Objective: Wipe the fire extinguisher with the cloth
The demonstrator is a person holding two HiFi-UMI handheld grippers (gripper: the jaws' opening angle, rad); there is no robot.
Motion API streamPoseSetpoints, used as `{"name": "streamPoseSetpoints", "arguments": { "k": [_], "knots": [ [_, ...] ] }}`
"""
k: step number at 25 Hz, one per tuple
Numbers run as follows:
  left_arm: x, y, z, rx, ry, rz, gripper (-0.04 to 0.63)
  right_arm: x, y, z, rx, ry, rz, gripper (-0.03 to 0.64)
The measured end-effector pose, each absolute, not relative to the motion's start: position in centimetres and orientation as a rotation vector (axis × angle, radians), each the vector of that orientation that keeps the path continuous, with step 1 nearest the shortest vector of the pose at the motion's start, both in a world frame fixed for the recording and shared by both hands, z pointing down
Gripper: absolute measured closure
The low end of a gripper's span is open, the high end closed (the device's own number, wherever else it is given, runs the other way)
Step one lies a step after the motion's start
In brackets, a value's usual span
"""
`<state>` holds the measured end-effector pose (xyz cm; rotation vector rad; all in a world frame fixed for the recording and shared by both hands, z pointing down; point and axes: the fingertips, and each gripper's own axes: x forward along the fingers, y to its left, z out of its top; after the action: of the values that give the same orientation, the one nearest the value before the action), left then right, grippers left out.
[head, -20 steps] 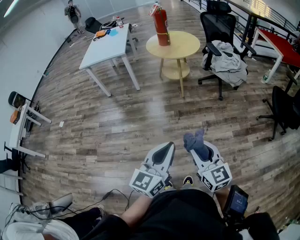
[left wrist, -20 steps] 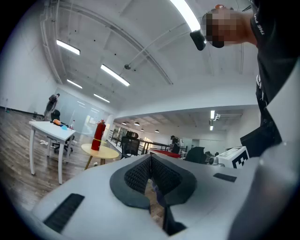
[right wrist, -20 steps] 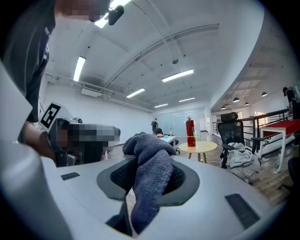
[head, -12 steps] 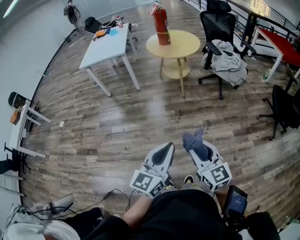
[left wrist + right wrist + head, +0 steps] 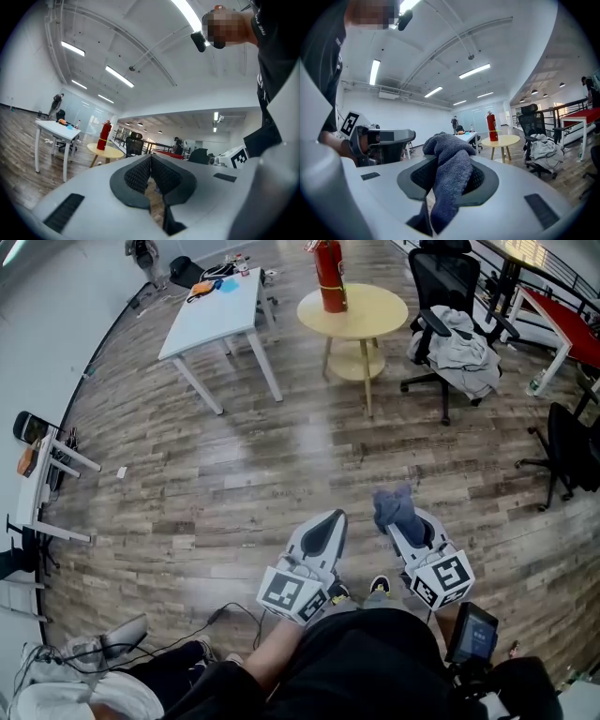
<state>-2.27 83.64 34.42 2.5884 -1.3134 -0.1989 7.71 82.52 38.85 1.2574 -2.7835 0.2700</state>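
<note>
A red fire extinguisher [image 5: 329, 276] stands upright on a round yellow table [image 5: 367, 311] far ahead; it also shows small in the left gripper view [image 5: 103, 135] and the right gripper view [image 5: 491, 127]. My right gripper [image 5: 401, 515] is shut on a grey-blue cloth [image 5: 395, 513], which bunches out between its jaws [image 5: 451, 173]. My left gripper [image 5: 326, 529] is shut with nothing in it, its ribbed pads pressed together [image 5: 151, 173]. Both grippers are held close to my body, several steps from the extinguisher.
A white table [image 5: 214, 319] with small items stands left of the round one. A black office chair [image 5: 448, 315] draped with grey clothing is to its right, another chair [image 5: 565, 456] at far right. Cables and gear [image 5: 103, 652] lie near my feet on the wooden floor.
The view has shifted slightly forward: the tables and extinguisher sit a little higher in the head view. Both grippers keep the same hold and pose.
</note>
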Motion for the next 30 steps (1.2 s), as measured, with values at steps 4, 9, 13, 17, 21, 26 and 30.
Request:
{"name": "streamPoseSetpoints", "arguments": {
  "k": [4, 9, 13, 17, 21, 26, 30],
  "knots": [
    [-3.9, 83.8, 34.9, 2.579, -1.317, -0.202, 0.572, 6.8, 82.3, 38.9, 1.273, -2.761, 0.255, 0.497],
    [-5.8, 83.1, 36.2, 2.55, -1.314, -0.182, 0.572, 5.0, 81.9, 39.3, 1.268, -2.761, 0.272, 0.499],
    [-5.5, 81.5, 35.8, 2.551, -1.319, -0.189, 0.572, 5.6, 80.5, 39.7, 1.27, -2.756, 0.284, 0.499],
    [-4.1, 78.4, 36.3, 2.566, -1.323, -0.157, 0.572, 7.0, 77.5, 40.4, 1.276, -2.766, 0.295, 0.497],
    [-2.3, 74.6, 35.9, 2.569, -1.333, -0.153, 0.572, 8.7, 73.3, 40.1, 1.267, -2.787, 0.285, 0.497],
    [0.2, 70.0, 36.0, 2.582, -1.33, -0.108, 0.572, 11.3, 68.7, 40.1, 1.275, -2.803, 0.294, 0.497],
    [2.1, 67.1, 36.0, 2.59, -1.334, -0.068, 0.572, 13.3, 66.2, 40.7, 1.284, -2.799, 0.335, 0.497]
  ]
}}
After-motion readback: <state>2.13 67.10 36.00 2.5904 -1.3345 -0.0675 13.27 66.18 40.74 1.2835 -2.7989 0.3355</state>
